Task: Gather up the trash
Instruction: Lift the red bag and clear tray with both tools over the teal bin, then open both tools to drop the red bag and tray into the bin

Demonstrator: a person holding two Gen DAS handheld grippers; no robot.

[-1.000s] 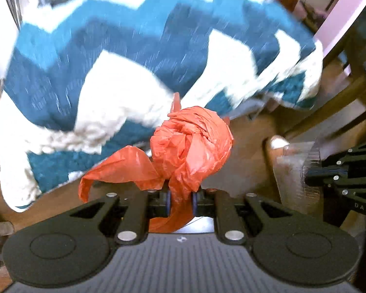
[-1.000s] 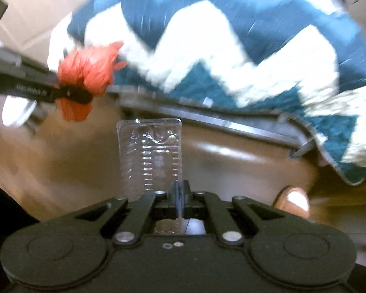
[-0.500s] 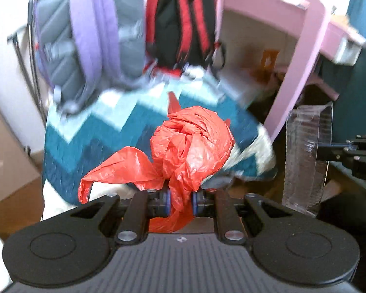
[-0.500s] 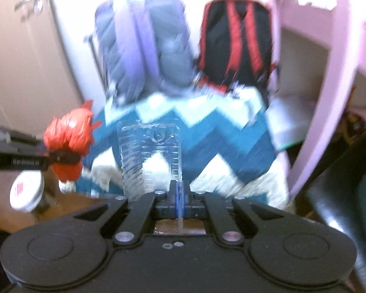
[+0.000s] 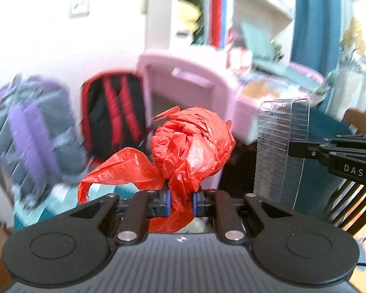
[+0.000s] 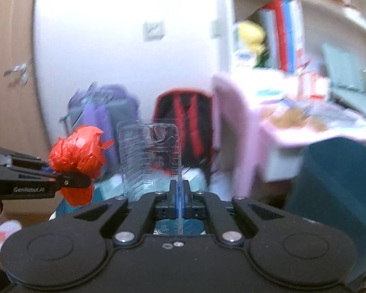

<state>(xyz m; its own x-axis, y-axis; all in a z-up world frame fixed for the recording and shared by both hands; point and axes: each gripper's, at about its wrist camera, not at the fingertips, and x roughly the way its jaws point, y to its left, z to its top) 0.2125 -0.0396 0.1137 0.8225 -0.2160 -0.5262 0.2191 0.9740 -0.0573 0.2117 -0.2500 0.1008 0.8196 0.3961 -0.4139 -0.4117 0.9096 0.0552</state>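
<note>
My left gripper (image 5: 180, 201) is shut on a crumpled red plastic bag (image 5: 191, 144), held up in the air. The bag also shows in the right wrist view (image 6: 78, 153), with the left gripper (image 6: 68, 180) at the left. My right gripper (image 6: 179, 195) is shut on the edge of a clear plastic container (image 6: 150, 156), held upright. In the left wrist view the container (image 5: 281, 151) stands to the right of the bag, pinched by the right gripper (image 5: 292, 147). Both are carried side by side at about the same height.
Ahead are a pink desk (image 5: 183, 80) with clutter on top, a white bookshelf (image 6: 268, 39), a red-and-black backpack (image 5: 112, 114) and a purple backpack (image 5: 29, 131) on a blue-and-white blanket (image 5: 61, 197). A teal chair back (image 6: 334, 183) is at the right. A wooden cupboard door (image 6: 9, 73) is at the left.
Both grippers have lifted and tilted up with their loads. The view went from the blanket and floor to the backpacks, then to the desk, wall and shelf.
</note>
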